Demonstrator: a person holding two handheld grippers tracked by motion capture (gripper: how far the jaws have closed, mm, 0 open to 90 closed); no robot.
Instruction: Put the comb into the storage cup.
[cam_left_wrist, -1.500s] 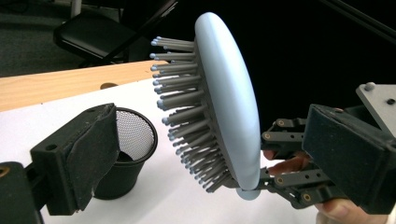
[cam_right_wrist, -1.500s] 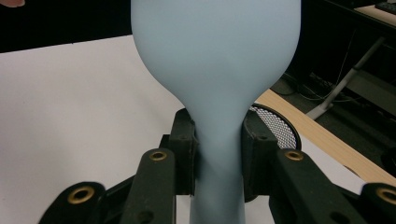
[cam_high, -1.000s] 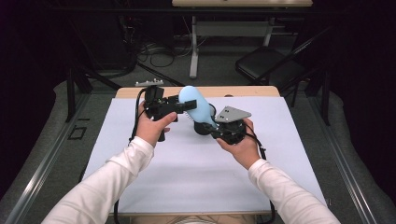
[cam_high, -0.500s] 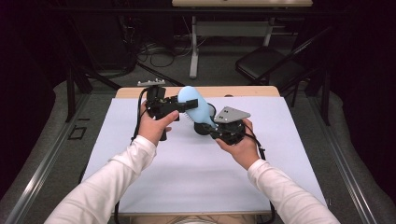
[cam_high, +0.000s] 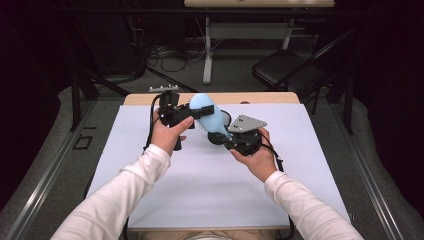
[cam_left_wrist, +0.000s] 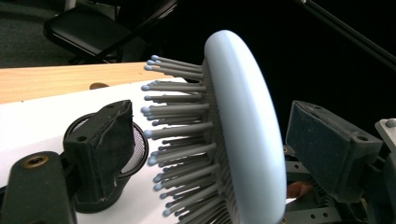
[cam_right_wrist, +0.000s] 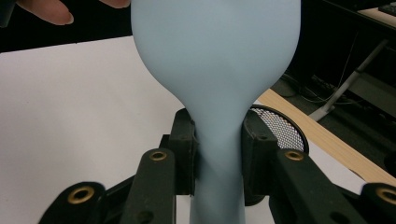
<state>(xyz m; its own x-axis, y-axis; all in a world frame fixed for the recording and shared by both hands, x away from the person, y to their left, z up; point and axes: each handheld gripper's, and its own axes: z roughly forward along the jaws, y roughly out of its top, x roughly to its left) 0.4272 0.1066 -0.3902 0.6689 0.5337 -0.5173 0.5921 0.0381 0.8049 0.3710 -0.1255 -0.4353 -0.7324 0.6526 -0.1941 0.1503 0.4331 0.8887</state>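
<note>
Right gripper (cam_right_wrist: 217, 154) pinches the hairbrush (cam_right_wrist: 215, 70) handle; left gripper (cam_left_wrist: 205, 149), jaws just closing, straddles its head untouched. Uneven closure could twist the brush loose.

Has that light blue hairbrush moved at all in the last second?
No. The hairbrush sits at the same spot before the table's wooden far edge, held by the right claw.

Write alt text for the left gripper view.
A pale blue hairbrush stands edge-on between the left gripper's two black jaws, grey bristles pointing left; the jaws have just been closing and neither pad touches it. Behind the left jaw, a black mesh cup sits on the white table cover.
</note>
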